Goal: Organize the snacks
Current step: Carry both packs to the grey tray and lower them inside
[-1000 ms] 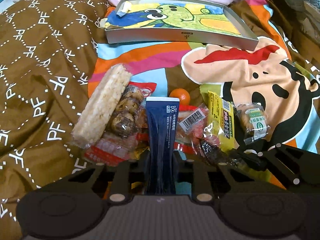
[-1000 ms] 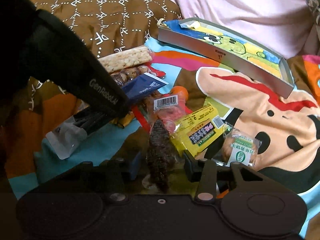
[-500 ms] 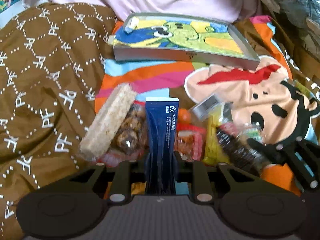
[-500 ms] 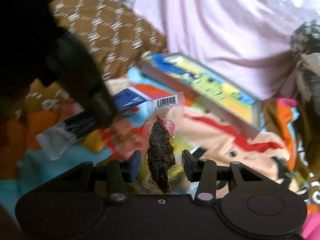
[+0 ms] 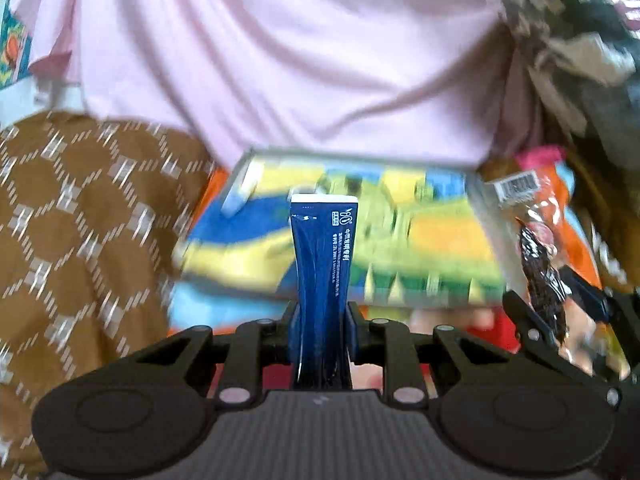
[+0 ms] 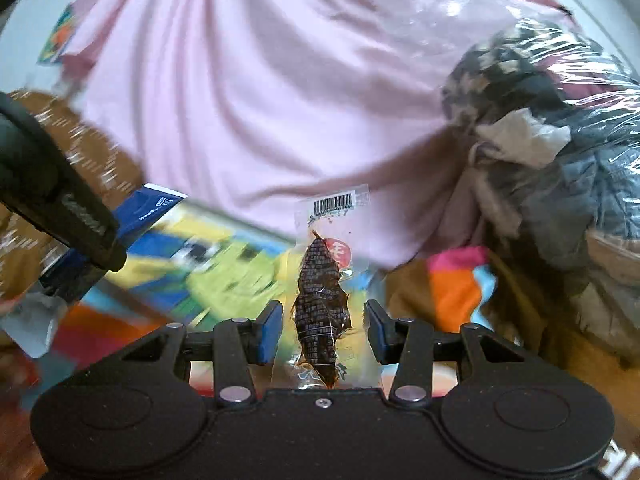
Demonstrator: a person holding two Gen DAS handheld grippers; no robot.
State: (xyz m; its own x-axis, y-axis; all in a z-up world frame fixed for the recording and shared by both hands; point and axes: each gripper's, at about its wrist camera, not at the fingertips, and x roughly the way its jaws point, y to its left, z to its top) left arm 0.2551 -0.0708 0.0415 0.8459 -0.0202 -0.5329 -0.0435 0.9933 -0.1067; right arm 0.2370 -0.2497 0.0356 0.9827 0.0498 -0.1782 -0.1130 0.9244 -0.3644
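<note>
My left gripper (image 5: 320,320) is shut on a dark blue sachet (image 5: 322,256) that stands up between its fingers. My right gripper (image 6: 322,324) holds a clear packet with a dark brown dried snack (image 6: 320,300) and a barcode at its top. Both are lifted in front of the cartoon-printed tray (image 5: 360,232), which is blurred. In the left wrist view the right gripper (image 5: 560,304) and its packet (image 5: 538,264) show at the right. In the right wrist view the left gripper's finger (image 6: 72,216) and the blue sachet (image 6: 148,212) show at the left.
A pink sheet (image 5: 300,60) fills the background. A brown patterned blanket (image 5: 80,220) lies at the left. A plastic-wrapped bundle of fabric (image 6: 540,128) sits at the right. The colourful cartoon bedcover (image 6: 456,280) lies under the tray.
Both grippers have risen off the snack pile and moved forward toward the tray, each carrying its packet. The pile has dropped out of view.
</note>
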